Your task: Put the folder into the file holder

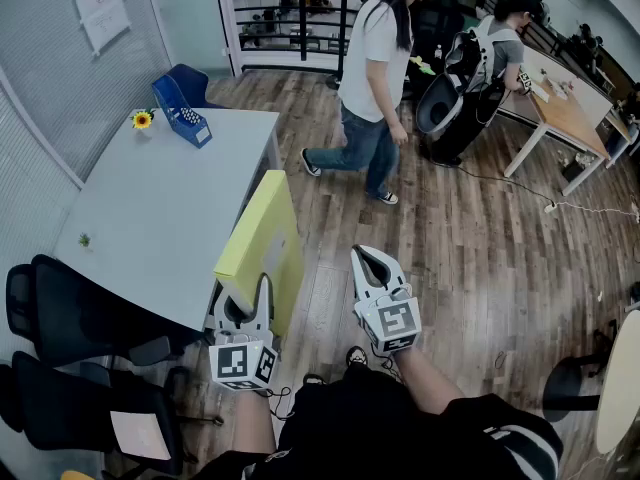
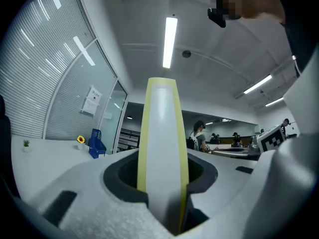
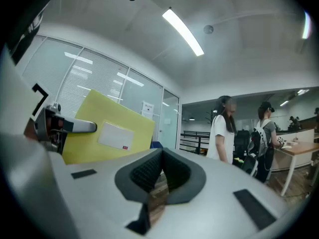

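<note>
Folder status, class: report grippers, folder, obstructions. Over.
Left gripper shut on yellow folder, on edge by table. Right gripper shut, empty. Blue file holder on table's far corner; nothing between.

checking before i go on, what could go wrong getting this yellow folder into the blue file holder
The folder is pinched only at one edge by the left tool, so it may swing or slip. The file holder stands at the far corner of the table beside a small sunflower; a clumsy insertion could knock either over.

I can't read the label (image 3: 115,135) on the folder (image 3: 132,121), and my left gripper (image 1: 246,298) hides its lower edge in the head view.
</note>
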A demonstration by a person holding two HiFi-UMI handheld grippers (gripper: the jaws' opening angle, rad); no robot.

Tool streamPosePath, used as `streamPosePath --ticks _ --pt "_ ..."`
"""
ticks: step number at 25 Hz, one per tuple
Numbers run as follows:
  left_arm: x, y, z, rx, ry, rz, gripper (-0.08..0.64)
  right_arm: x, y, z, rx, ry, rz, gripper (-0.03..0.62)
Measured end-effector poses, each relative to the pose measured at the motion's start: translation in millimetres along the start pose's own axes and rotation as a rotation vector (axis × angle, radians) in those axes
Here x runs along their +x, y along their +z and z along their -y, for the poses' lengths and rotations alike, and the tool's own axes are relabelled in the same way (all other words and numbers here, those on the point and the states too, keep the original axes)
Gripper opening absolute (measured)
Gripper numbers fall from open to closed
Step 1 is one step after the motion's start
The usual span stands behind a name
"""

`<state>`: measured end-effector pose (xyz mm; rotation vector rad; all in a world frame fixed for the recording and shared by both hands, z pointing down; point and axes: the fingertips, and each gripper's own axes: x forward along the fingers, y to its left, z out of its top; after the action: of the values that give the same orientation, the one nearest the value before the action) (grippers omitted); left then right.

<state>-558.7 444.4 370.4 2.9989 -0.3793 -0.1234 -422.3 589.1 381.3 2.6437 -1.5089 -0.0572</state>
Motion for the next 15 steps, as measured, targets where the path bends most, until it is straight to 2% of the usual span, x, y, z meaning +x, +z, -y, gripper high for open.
streamPosePath --ticks 5,10,15 --pt "2 -9 0 -0.015 -0.027 -0.018 0.169 -2 -8 -4 0.037 -0.002 -0.004 0.003" --pt "3 -23 -2 -0.022 -0.072 -0.057 0.169 -9 -30 -8 0.061 -0.044 -0.04 0.005" --pt "27 -30 -9 -0.022 -0.087 -0.07 0.169 10 -40 11 0.074 -0.074 -0.059 0.005"
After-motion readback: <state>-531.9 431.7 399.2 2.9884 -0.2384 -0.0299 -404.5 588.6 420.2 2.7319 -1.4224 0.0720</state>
